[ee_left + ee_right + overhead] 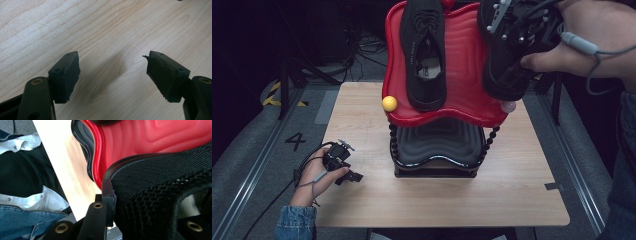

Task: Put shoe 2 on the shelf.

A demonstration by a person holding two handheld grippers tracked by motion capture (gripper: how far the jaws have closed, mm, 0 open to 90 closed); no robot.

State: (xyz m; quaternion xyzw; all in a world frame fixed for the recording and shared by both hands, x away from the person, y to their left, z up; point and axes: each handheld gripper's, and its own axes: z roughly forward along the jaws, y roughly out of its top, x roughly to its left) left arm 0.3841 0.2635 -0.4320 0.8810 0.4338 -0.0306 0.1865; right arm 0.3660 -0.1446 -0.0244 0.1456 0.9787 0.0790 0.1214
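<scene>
The black shoe [507,60] in our right gripper [517,30] hangs above the right end of the red tray [462,75], toe pointing down toward us, and in the right gripper view the jaws clamp its knitted upper [155,192] from both sides. Going from big to small: we have the wooden desk [362,150] under everything, and on it the two-tier rack, red tray on top, black tray [437,145] below, beaded posts between them. A second black shoe [424,50] lies lengthwise on the left half of the red tray, laces up. Our left gripper [349,175] rests low at the desk's left side, well apart from the rack, its jaws spread wide over bare wood [107,37]. A yellow ball [389,103] caps the tray's left front corner.
</scene>
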